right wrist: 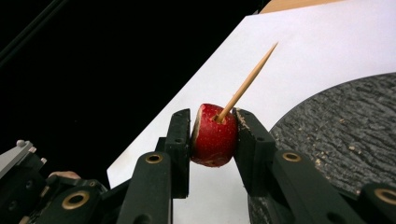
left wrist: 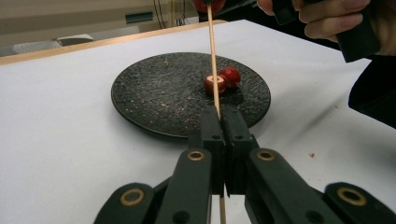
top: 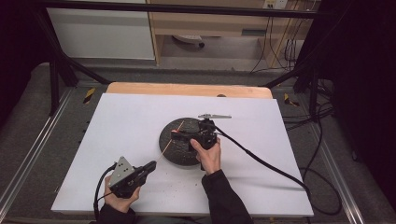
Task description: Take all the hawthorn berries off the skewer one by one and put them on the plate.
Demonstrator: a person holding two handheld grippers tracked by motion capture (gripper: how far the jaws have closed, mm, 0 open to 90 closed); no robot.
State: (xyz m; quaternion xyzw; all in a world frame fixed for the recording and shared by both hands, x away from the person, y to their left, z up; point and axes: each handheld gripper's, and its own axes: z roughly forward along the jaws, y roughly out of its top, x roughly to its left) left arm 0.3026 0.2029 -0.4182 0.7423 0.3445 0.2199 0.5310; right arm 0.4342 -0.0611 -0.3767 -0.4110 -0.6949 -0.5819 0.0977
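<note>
Your left gripper (top: 150, 166) is resting low near the table's front, jaws pressed together, pointing forward and right. Your right gripper (top: 179, 134) is hovering farther out, aiming left, jaws clamped, wrist raised.

No readable text, label, brand, number or sign anywhere

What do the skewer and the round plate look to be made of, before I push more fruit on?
Skewer: likely bamboo or wood, a pale tan, matte stick with a sharpened tip. Plate: dark and rough-textured, with a dull sheen; perhaps stoneware or cast iron, though its look leaves that open.
</note>
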